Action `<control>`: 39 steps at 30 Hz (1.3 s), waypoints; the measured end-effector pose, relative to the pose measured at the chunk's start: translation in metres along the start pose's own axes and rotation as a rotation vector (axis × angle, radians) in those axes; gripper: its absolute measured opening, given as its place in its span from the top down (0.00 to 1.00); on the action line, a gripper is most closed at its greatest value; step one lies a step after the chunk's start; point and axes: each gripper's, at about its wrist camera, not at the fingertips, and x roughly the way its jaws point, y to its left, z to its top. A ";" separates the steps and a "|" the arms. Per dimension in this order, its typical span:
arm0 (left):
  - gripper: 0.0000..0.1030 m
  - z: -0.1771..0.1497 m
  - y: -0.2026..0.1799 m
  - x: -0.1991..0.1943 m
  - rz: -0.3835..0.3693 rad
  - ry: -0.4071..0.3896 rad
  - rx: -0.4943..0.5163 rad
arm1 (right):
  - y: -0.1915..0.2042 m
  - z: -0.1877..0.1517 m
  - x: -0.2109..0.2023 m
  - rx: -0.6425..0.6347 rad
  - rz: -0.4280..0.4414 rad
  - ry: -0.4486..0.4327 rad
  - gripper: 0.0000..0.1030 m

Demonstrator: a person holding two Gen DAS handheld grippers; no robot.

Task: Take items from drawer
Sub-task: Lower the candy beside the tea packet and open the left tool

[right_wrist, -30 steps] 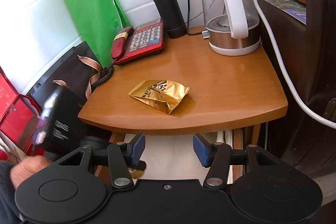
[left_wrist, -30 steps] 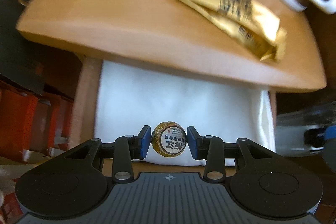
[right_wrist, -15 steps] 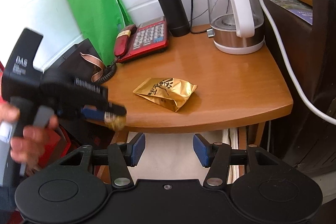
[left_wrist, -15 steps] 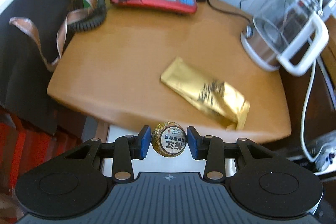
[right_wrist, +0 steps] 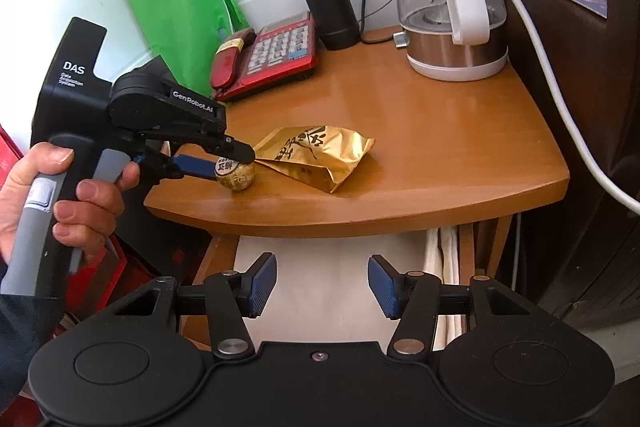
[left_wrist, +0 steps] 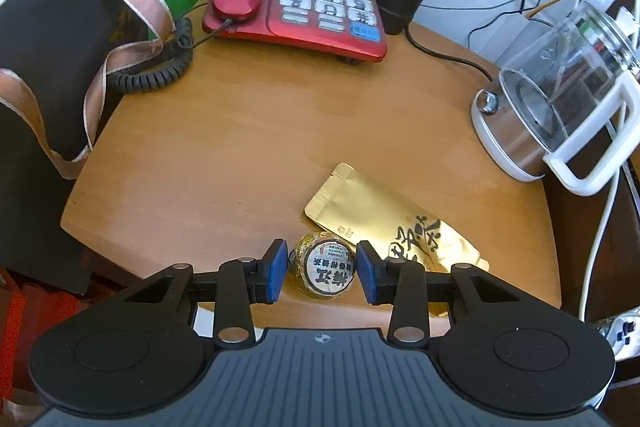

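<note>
While the left gripper [left_wrist: 322, 271] pinches the ball [left_wrist: 323, 269] by the table [left_wrist: 224, 147] edge, release risks roll-off — right gripper [right_wrist: 321, 285] open, empty.

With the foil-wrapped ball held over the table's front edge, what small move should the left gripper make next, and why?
Probably lower it a little and open the jaws. The left gripper is shut on the foil-wrapped ball, which sits just above the wooden table, beside the gold pouch already lying there. The tabletop under the ball looks bare. The right gripper is open over the drawer.
</note>
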 end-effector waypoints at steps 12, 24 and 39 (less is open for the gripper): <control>0.61 0.000 0.005 0.006 -0.044 0.007 -0.049 | 0.003 -0.003 0.001 -0.003 0.003 0.011 0.51; 0.51 -0.003 0.006 0.000 -0.040 -0.002 -0.035 | 0.004 -0.004 0.001 -0.002 0.002 0.011 0.51; 0.49 -0.020 0.006 -0.028 -0.033 -0.028 0.008 | 0.016 -0.011 0.000 -0.057 -0.056 0.008 0.44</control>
